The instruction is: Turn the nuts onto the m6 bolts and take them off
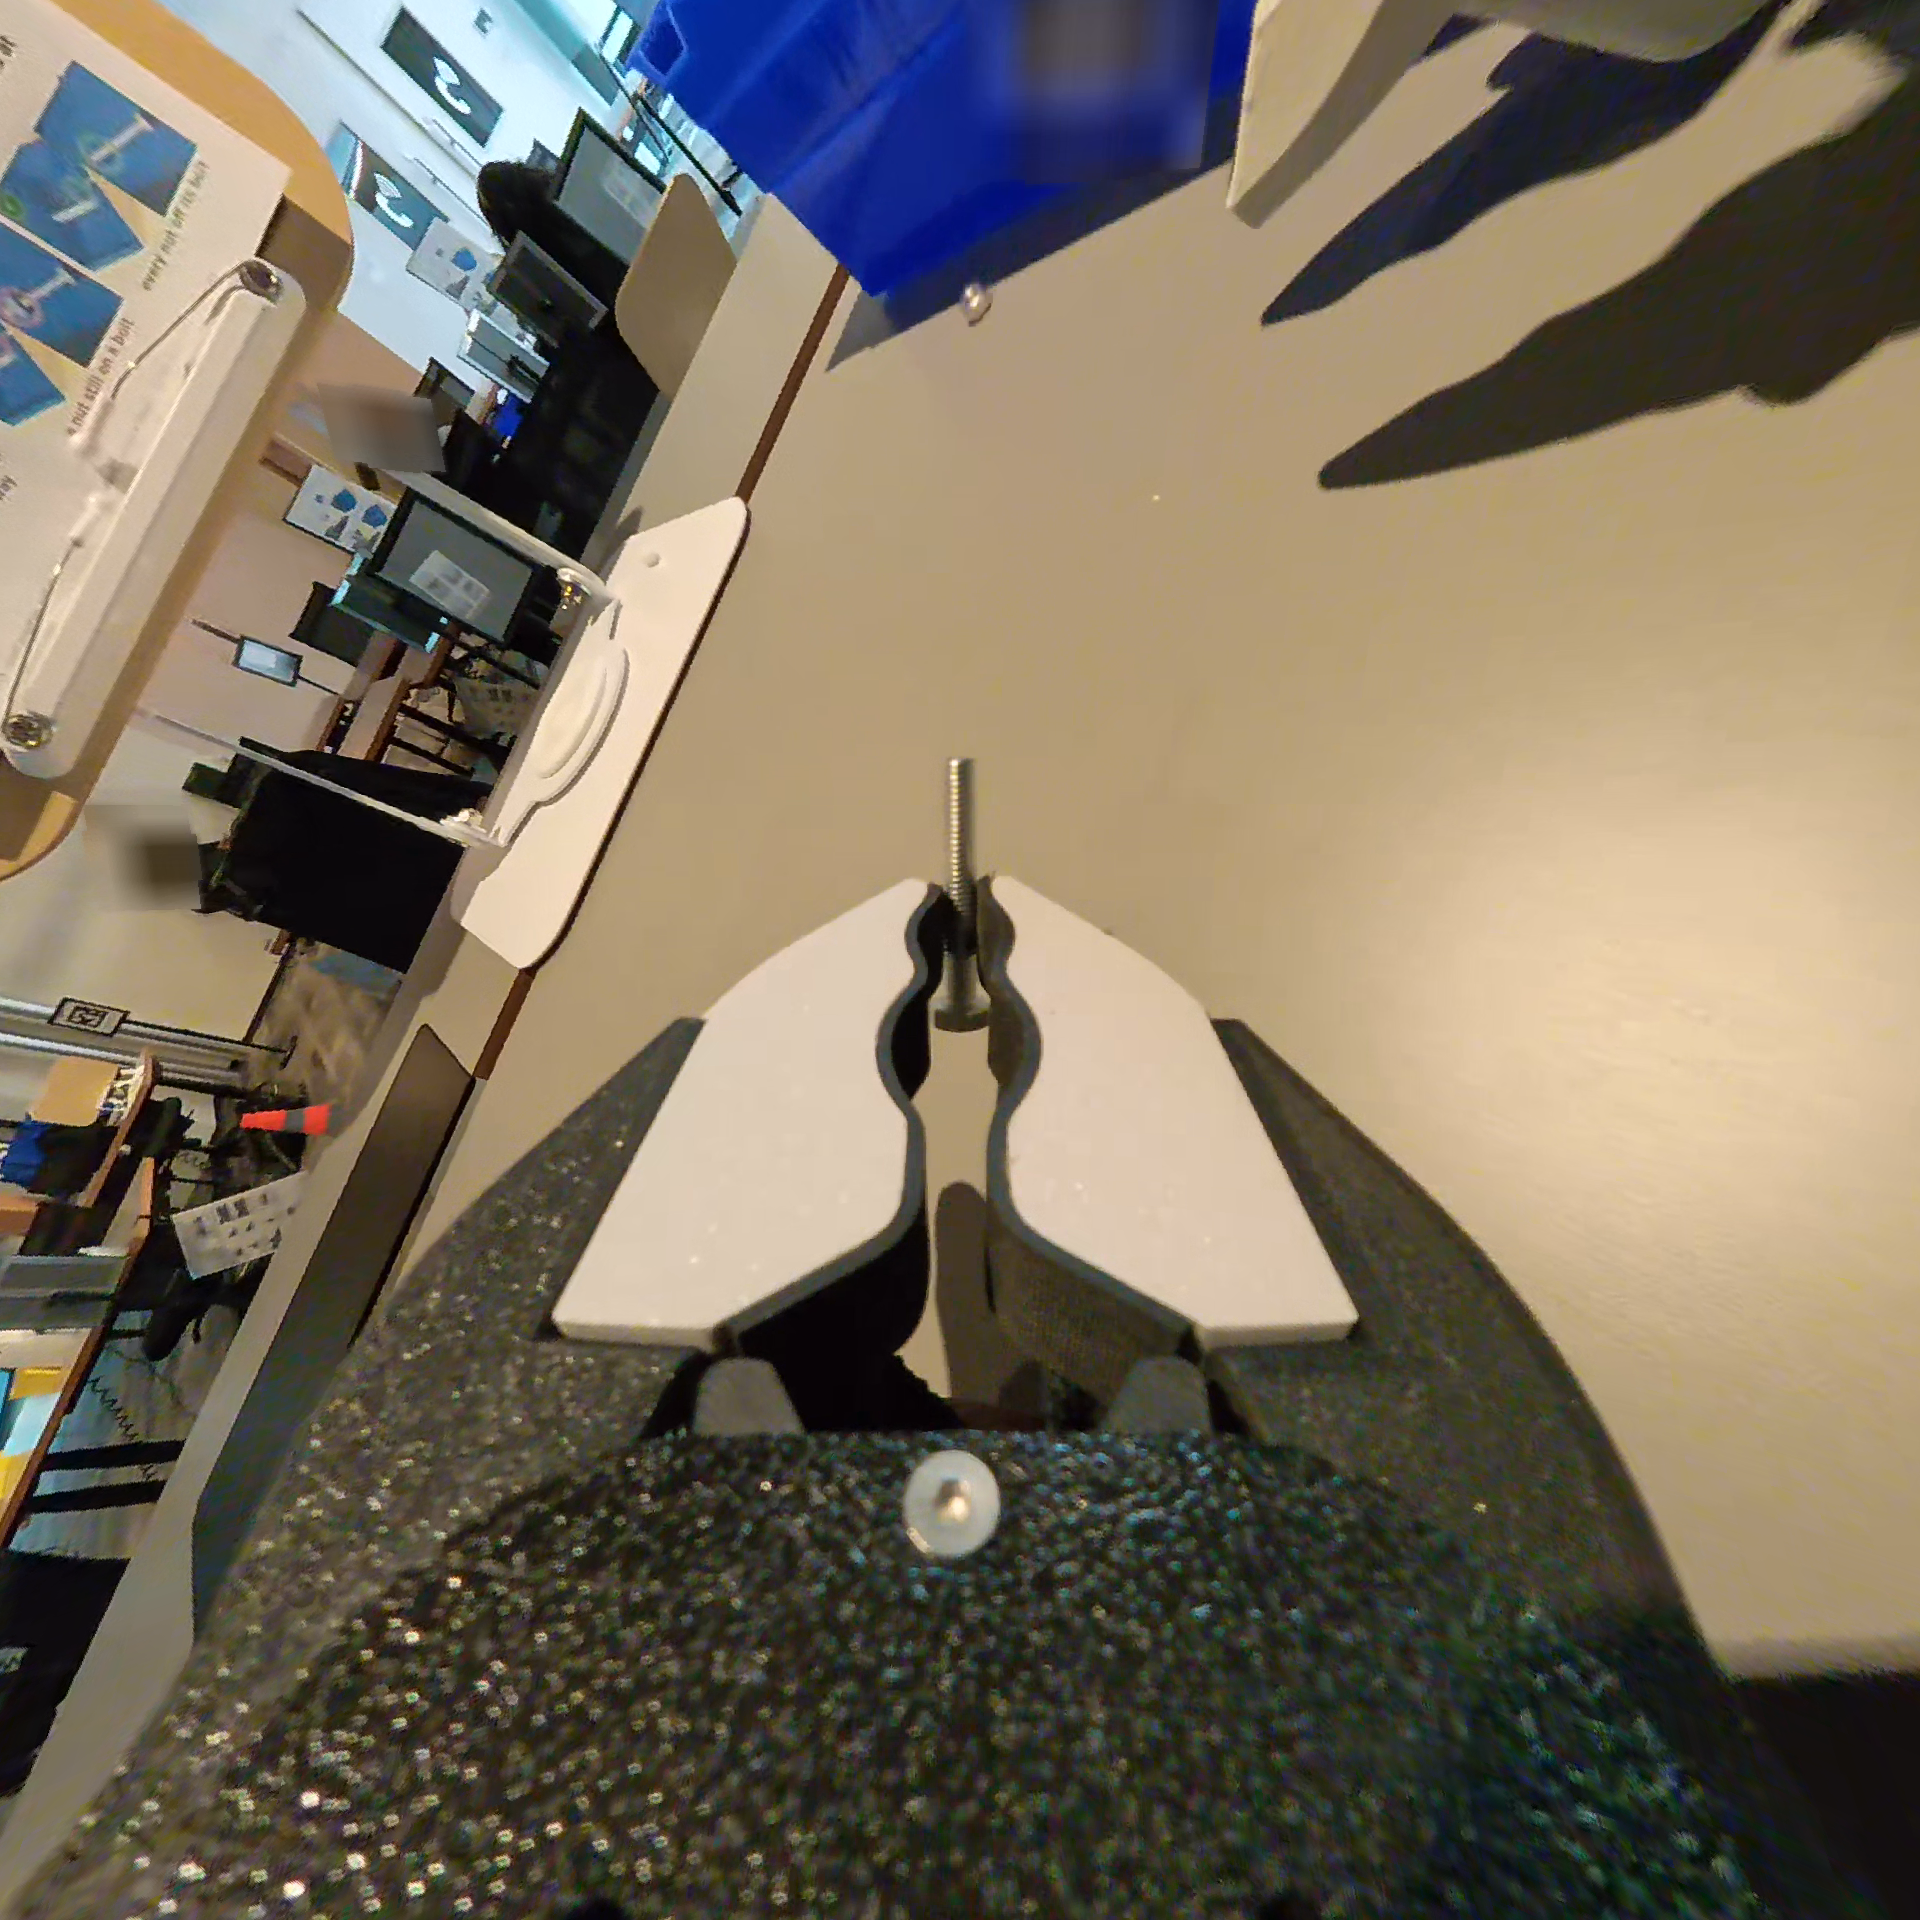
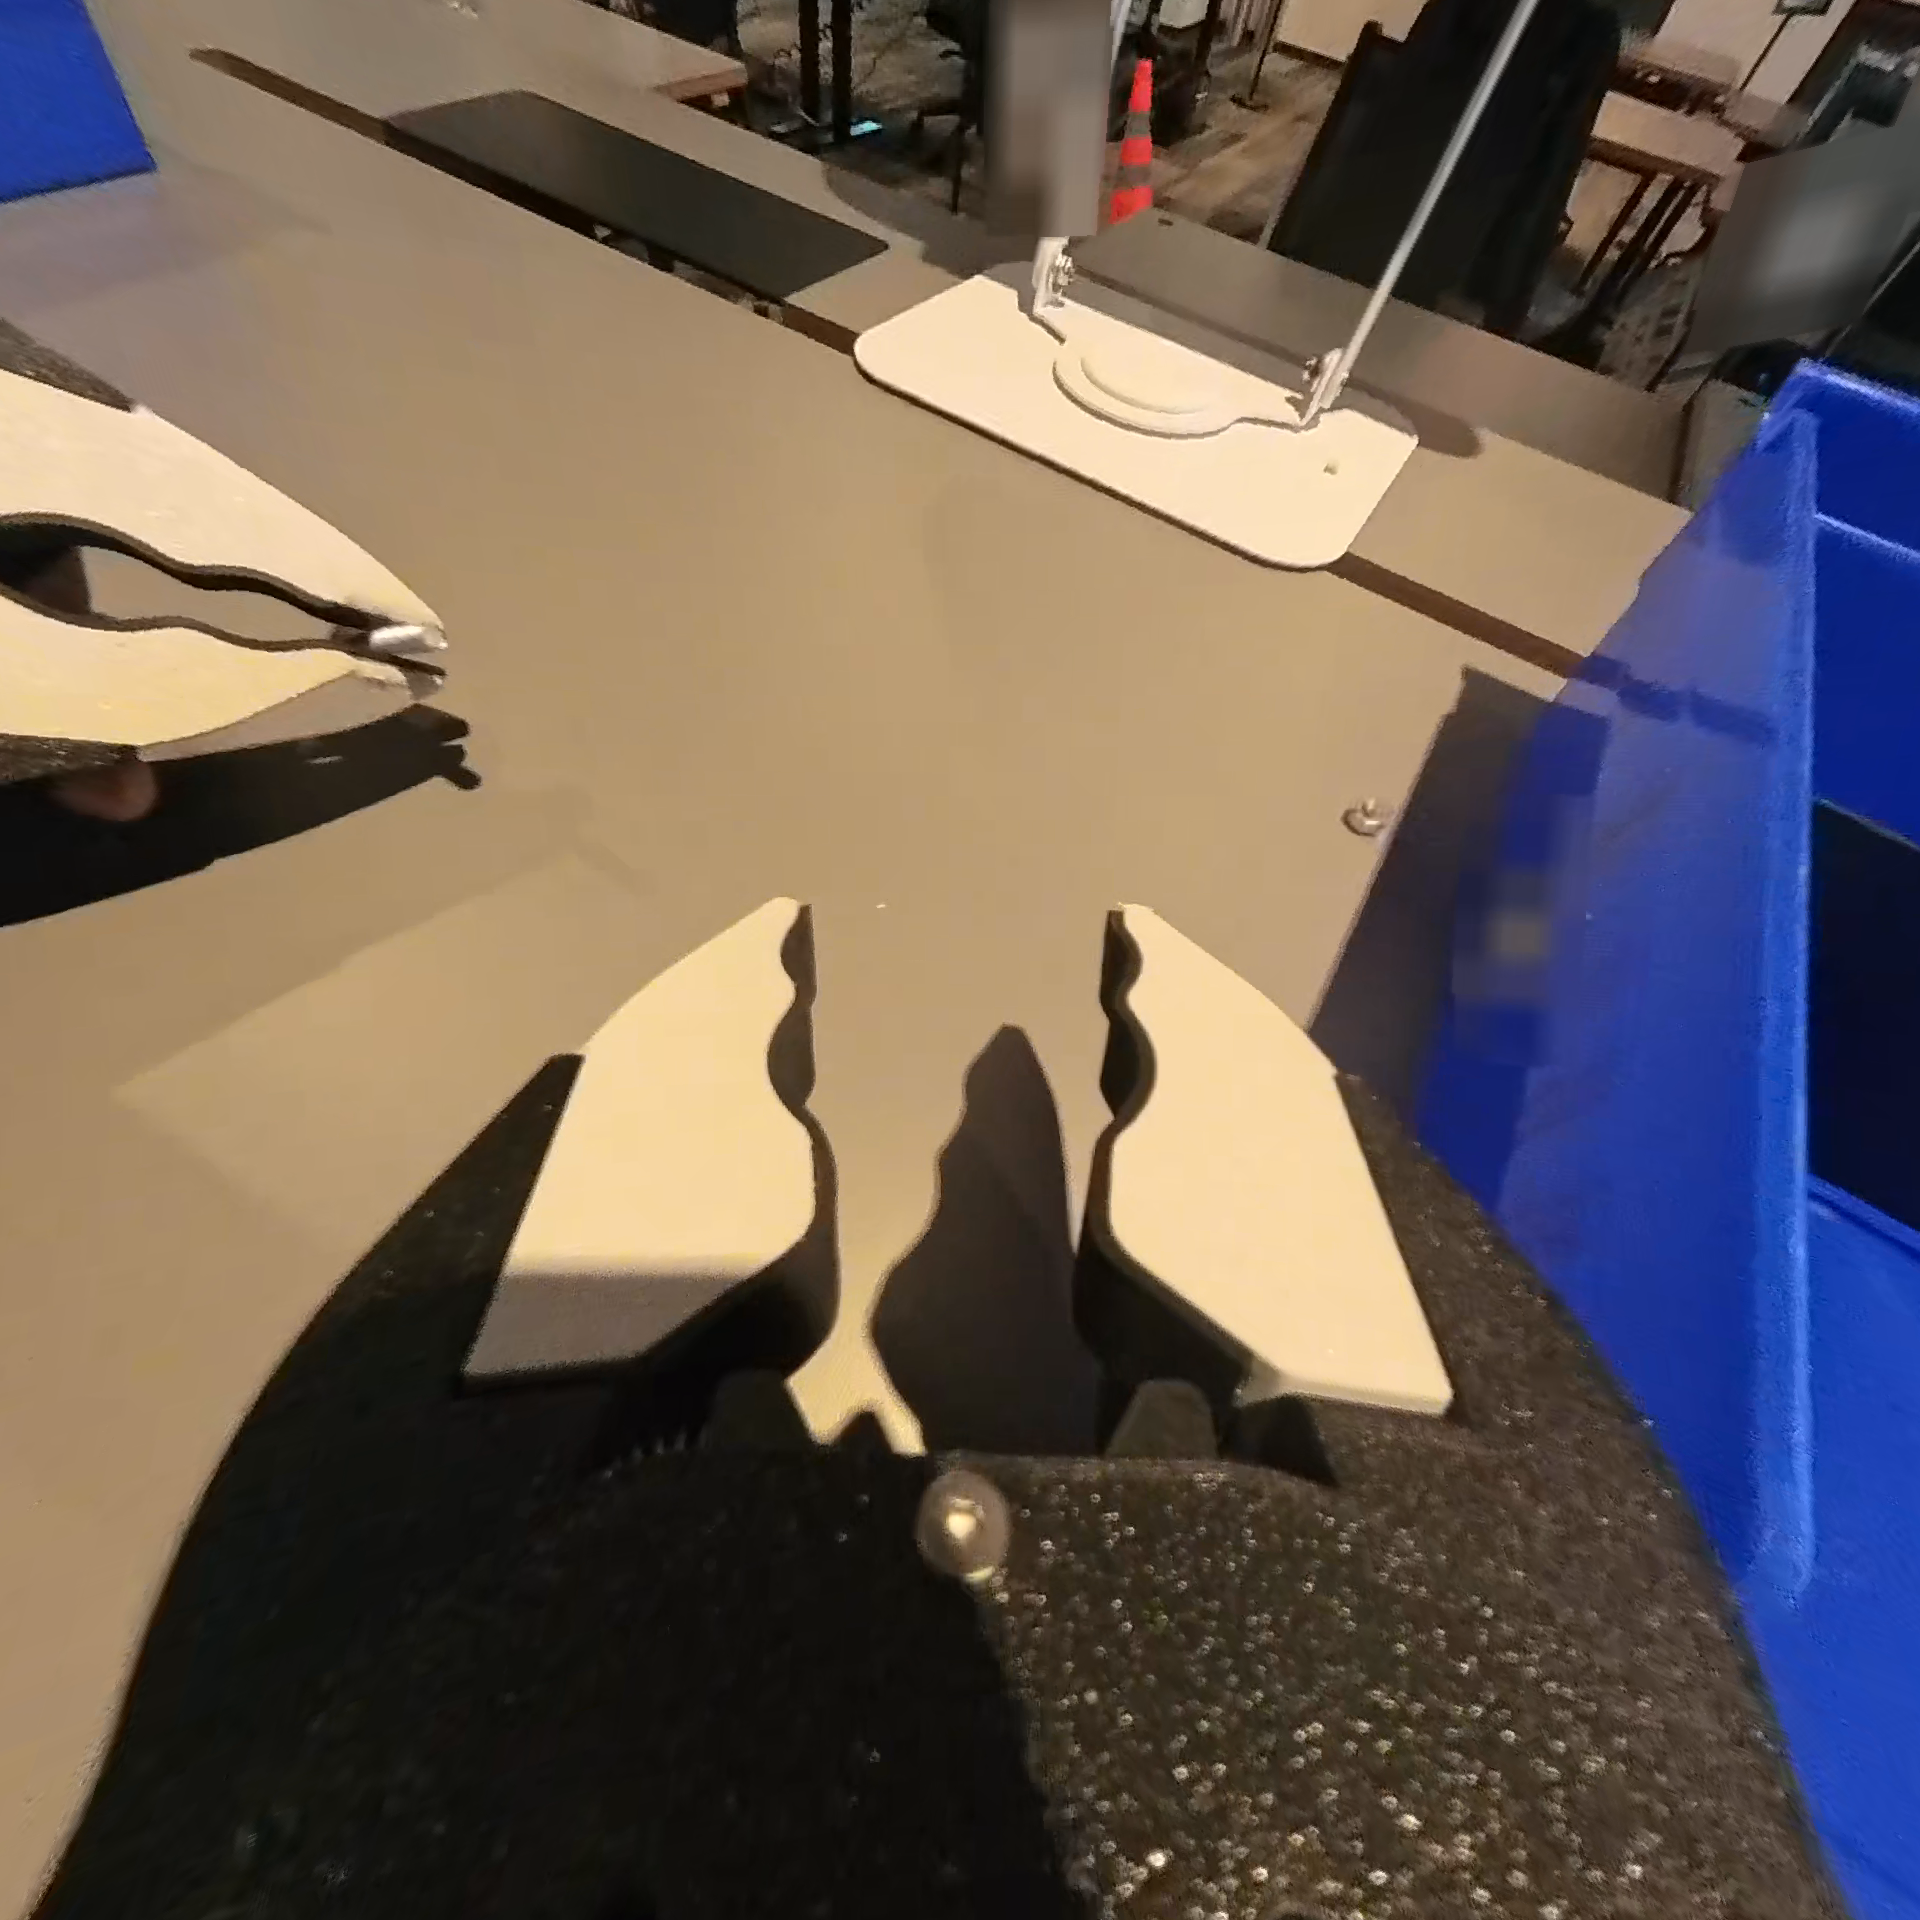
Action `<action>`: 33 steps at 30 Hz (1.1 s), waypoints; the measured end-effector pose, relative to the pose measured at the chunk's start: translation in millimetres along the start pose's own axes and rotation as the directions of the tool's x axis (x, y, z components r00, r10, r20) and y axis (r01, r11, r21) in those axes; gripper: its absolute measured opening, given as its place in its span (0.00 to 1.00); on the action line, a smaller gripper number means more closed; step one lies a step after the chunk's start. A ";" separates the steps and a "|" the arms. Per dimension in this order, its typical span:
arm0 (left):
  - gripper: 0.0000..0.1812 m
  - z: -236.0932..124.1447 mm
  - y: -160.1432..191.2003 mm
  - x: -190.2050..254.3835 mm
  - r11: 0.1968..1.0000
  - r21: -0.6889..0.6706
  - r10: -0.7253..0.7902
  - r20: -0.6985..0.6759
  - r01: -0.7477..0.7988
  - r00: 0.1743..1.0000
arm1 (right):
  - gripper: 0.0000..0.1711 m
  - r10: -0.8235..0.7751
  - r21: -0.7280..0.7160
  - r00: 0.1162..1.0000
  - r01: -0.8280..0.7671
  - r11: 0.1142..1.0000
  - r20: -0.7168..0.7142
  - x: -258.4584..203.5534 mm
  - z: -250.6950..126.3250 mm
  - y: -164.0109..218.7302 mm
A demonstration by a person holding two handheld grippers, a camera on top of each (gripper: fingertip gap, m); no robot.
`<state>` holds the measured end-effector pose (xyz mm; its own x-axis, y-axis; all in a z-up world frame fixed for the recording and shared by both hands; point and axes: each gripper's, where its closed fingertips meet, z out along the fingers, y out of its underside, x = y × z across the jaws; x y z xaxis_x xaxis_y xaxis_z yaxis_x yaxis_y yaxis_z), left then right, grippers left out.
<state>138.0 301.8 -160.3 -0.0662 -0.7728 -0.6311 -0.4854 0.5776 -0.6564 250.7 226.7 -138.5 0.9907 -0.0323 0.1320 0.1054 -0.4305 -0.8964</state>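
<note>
My left gripper (image 1: 958, 888) is shut on a grey metal bolt (image 1: 957, 821). The bolt's head sits between the pads and its threaded shank sticks out past the fingertips, bare of any nut. In the right wrist view the left gripper (image 2: 410, 649) enters from the left edge with the bolt tip (image 2: 407, 635) at its fingertips. My right gripper (image 2: 958, 914) is open and empty above the table. A small metal nut (image 2: 1369, 815) lies on the table beside the blue bin (image 2: 1683, 935); it also shows in the left wrist view (image 1: 975, 301).
The grey table (image 2: 727, 520) carries a white stand base (image 2: 1132, 426) at its far edge and a black mat (image 2: 634, 187) behind. The blue bin (image 1: 935, 135) stands on the right side. A sheet holder (image 1: 135, 343) rises on the stand. Desks and an orange cone (image 2: 1138, 140) lie beyond.
</note>
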 end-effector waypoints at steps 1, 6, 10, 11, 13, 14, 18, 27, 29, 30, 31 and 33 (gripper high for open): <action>0.03 0.1 -0.2 -0.3 1.000 0.002 0.001 0.000 -0.001 1.000 | 0.31 -0.007 0.002 1.000 0.007 1.000 -0.004 -0.3 0.3 -0.4; 0.03 -0.3 -1.5 -2.3 1.000 0.014 -0.014 0.001 0.014 1.000 | 0.30 -0.031 0.040 1.000 0.031 0.999 -0.006 -2.5 -1.1 -5.7; 0.03 -2.6 -3.5 -5.2 0.999 0.035 -0.042 0.002 0.042 0.999 | 0.30 -0.060 0.047 0.998 0.060 0.997 -0.007 -6.0 -1.5 -6.6; 0.03 -2.9 -3.9 -5.6 0.998 0.038 -0.045 0.003 0.045 0.999 | 0.30 -0.066 0.048 0.998 0.066 0.997 -0.007 -6.8 -1.7 -6.7; 0.03 -3.4 -4.2 -6.1 0.998 0.041 -0.049 0.005 0.049 0.999 | 0.30 -0.073 0.053 0.997 0.073 0.996 -0.002 -8.2 -2.3 -7.0; 0.03 -3.7 -4.3 -6.4 0.998 0.043 -0.052 0.006 0.051 0.999 | 0.29 -0.074 0.057 0.997 0.074 0.996 0.002 -8.7 -2.6 -7.4; 0.03 -8.4 -17.3 -4.6 0.988 0.115 -0.100 -0.027 0.103 0.995 | 0.29 -0.056 0.115 0.993 0.044 0.992 0.104 -23.2 -5.7 -15.2; 0.03 -13.8 -53.4 26.6 0.969 0.239 -0.039 -0.116 0.066 0.992 | 0.23 0.029 0.158 0.890 -0.113 0.981 0.454 -89.4 -10.7 -36.0; 0.03 -13.7 -56.8 32.3 0.968 0.247 -0.014 -0.124 0.044 0.992 | 0.21 0.026 0.158 0.879 -0.114 0.981 0.476 -95.2 -12.1 -36.3; 0.03 -13.8 -58.3 34.0 0.967 0.252 -0.009 -0.126 0.041 0.992 | 0.20 0.027 0.157 0.874 -0.117 0.981 0.486 -96.6 -12.8 -36.5; 0.03 -13.8 -59.8 34.9 0.966 0.255 -0.010 -0.128 0.042 0.992 | 0.18 0.027 0.158 0.869 -0.121 0.980 0.493 -97.4 -13.6 -36.7; 0.03 -14.0 -61.8 35.6 0.964 0.262 -0.012 -0.130 0.046 0.991 | 0.16 0.034 0.156 0.863 -0.130 0.979 0.504 -97.4 -14.3 -36.6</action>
<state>153.4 234.9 -136.5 -0.1731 -0.8075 -0.5639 -0.2430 0.5898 -0.7701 149.1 232.7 -112.5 0.9021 0.4116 -0.1295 -0.0118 -0.2765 -0.9609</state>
